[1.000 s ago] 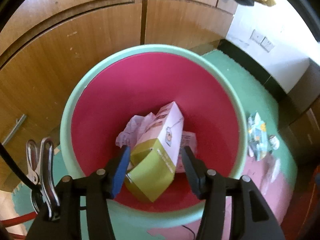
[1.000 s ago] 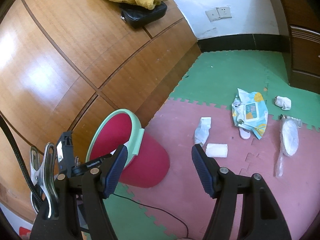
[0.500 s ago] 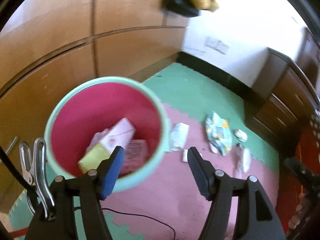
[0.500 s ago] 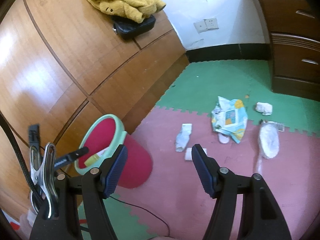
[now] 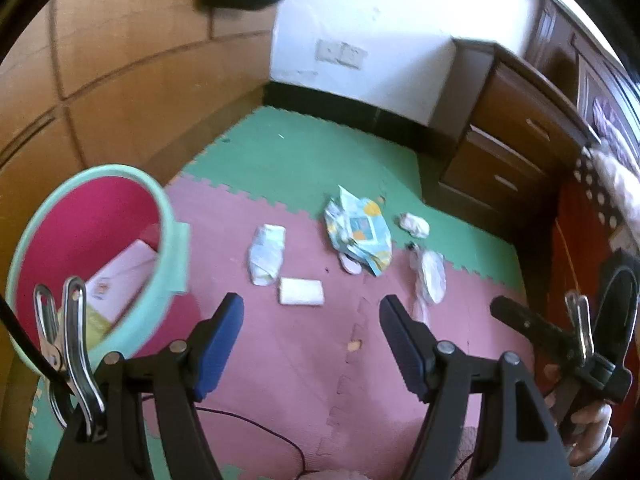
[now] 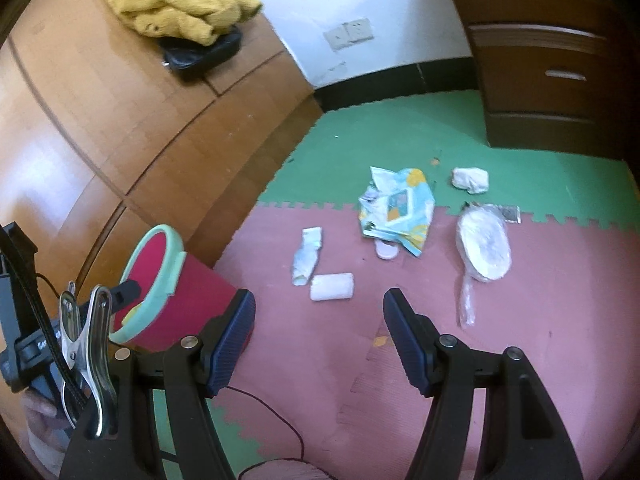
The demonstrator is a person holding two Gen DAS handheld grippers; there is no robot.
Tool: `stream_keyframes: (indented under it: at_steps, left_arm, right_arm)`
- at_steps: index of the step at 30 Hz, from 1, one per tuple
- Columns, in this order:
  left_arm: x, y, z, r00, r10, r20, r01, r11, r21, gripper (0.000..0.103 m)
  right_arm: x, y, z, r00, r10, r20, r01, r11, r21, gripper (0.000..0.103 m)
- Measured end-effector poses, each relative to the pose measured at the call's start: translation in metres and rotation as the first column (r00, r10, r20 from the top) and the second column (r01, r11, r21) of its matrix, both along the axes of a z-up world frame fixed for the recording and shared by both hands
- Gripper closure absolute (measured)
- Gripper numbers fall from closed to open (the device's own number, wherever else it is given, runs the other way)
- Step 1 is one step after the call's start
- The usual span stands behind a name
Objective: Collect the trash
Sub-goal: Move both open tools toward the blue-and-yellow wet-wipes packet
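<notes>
My left gripper (image 5: 311, 308) hangs over the pink mat to the right of the red bin (image 5: 176, 240); its jaws are opening and nothing is between them. A white and green carton (image 5: 120, 276) lies inside the bin. On the mat ahead lie a white packet (image 5: 301, 291), a rolled wrapper (image 5: 267, 254), a colourful bag (image 5: 358, 236), a crumpled tissue (image 5: 414, 225) and a clear bag of white discs (image 5: 430, 276). My right gripper (image 6: 320, 304) is open and empty, just short of the white packet (image 6: 332, 287), with the bin (image 6: 176, 272) to its left.
A wooden cabinet (image 6: 120, 120) runs along the left, with a yellow cloth (image 6: 176, 4) and a black pouch (image 6: 200, 52) on top. A chest of drawers (image 6: 540, 80) stands at the back right. A thin cable (image 6: 280, 416) crosses the near mat.
My left gripper swung right from above the bin to over the mat, its jaws wider and the carton left in the bin. My right gripper moved lower and closer to the floor trash.
</notes>
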State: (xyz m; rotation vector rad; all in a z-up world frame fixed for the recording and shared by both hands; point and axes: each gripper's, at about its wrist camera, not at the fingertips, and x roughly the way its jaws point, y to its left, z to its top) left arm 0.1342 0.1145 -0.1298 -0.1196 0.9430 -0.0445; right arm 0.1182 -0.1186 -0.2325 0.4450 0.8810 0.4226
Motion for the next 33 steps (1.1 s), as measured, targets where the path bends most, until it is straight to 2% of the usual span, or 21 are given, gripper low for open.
stream_keyframes:
  at_steps: [9,22,26,33]
  left_arm:
    - [0.052,-0.043,-0.053,0.993,-0.073,-0.089,0.072,0.997,-0.018,0.029]
    - [0.157,-0.071,-0.136,0.982,-0.099,-0.163,0.091,0.994,-0.056,0.029]
    - [0.183,-0.072,-0.155,0.979,-0.097,-0.181,0.085,0.994,-0.074,0.029]
    - [0.228,-0.066,-0.191,0.977,-0.047,-0.208,0.024,0.994,-0.111,0.029]
  right_arm:
    - [0.027,-0.013,-0.034,0.999,-0.026,-0.038,0.025,1.000,-0.018,0.035]
    - [0.114,-0.026,-0.097,0.992,-0.066,-0.108,0.062,0.997,-0.035,0.035]
    - [0.137,-0.026,-0.114,0.988,-0.075,-0.132,0.071,0.997,-0.037,0.035]
    - [0.180,-0.021,-0.137,0.981,-0.078,-0.180,0.070,0.996,-0.046,0.035]
